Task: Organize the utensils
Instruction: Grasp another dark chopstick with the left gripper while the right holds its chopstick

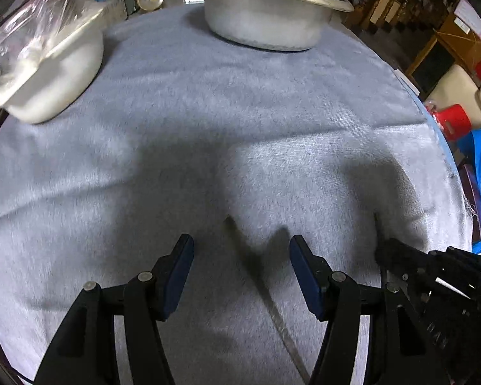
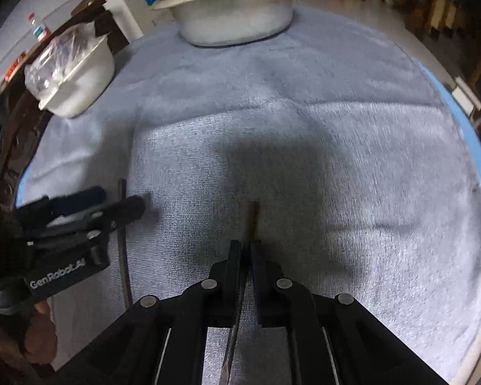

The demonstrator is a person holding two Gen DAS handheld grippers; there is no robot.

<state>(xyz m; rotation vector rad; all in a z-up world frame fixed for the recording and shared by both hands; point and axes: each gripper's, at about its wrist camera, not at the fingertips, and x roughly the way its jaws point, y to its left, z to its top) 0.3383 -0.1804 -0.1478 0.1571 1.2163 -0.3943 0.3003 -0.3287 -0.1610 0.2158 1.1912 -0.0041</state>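
From the left wrist view, the left gripper [image 1: 242, 269] hangs over a grey cloth [image 1: 208, 122] with its jaws standing well apart and nothing pinched between them. A thin chopstick [image 1: 266, 298] lies flat on the cloth and runs diagonally through the gap, clear of both pads as far as I can see. Off at the right edge the right gripper [image 1: 400, 256] shows as a dark blur. A white bowl [image 1: 57, 73] with a plastic bag stuffed in it sits at the far left, and a lidded metal pot [image 1: 266, 22] sits at the far side of the cloth. From the right wrist view, the right gripper [image 2: 245, 247] has its jaws nearly closed on a second chopstick [image 2: 251, 218], whose brown tip pokes out ahead of the pads while the rest runs back beneath the fingers. The left gripper [image 2: 118, 202] shows at the left edge, over the first chopstick [image 2: 123, 256]. The bowl [image 2: 80, 80] and the pot [image 2: 237, 22] sit at the far side. The worry here is a slim, smooth stick: the right hold is narrow, so a quick swing could let it pivot or slide out. On the left, closing off-centre or too high could roll the stick away on the soft nap, or snag the cloth and drag it toward the bowl.
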